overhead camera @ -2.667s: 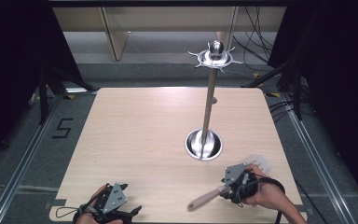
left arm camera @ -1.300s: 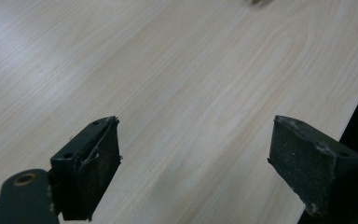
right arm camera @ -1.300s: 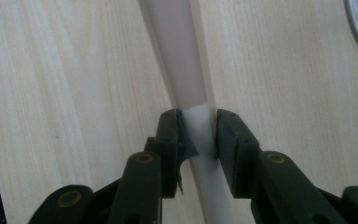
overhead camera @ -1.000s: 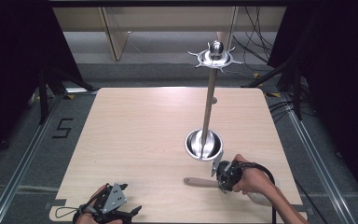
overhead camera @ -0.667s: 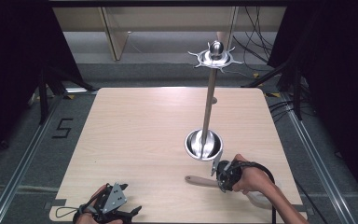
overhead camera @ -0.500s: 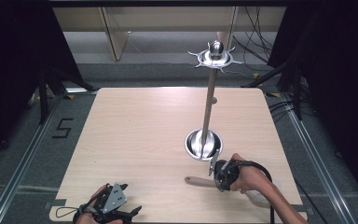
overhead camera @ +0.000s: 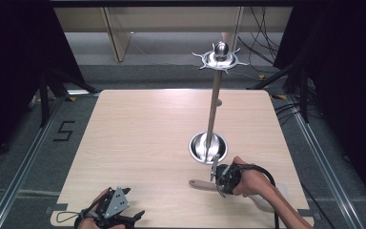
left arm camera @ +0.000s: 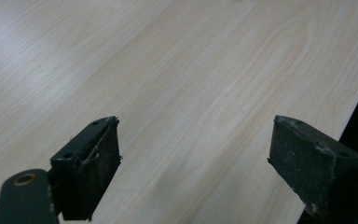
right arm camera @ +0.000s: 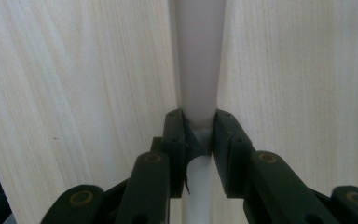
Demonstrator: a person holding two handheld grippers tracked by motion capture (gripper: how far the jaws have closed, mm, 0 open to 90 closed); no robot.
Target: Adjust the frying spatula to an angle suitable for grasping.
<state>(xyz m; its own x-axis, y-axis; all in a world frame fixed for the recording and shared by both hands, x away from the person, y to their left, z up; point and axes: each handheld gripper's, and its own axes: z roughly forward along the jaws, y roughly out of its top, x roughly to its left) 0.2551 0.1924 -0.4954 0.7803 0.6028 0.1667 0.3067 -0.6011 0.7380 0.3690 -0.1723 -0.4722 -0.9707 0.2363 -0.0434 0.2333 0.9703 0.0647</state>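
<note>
A long utensil lies level just above the table's front right; its tan end (overhead camera: 198, 183) points left and a pale end (overhead camera: 263, 203) shows under the person's hand. My right gripper (overhead camera: 218, 183) is shut on its middle, just in front of the stand's round base (overhead camera: 208, 148). In the right gripper view the jaws (right arm camera: 199, 128) clamp a pale shaft (right arm camera: 198, 56) that runs straight ahead over the wood. My left gripper (overhead camera: 136, 218) rests at the front left edge, and its jaws (left arm camera: 193, 154) stand open over bare wood.
A metal stand rises from its shiny base on a thin pole (overhead camera: 213, 105) to a hooked top (overhead camera: 220, 56). The light wooden table (overhead camera: 138, 129) spreads left and back. Dark floor, rails and cables surround it.
The right gripper has carried the utensil left and toward the stand's base and turned it level, with the tan end pointing left. Over the last second it barely shifted. The left gripper stayed put.
</note>
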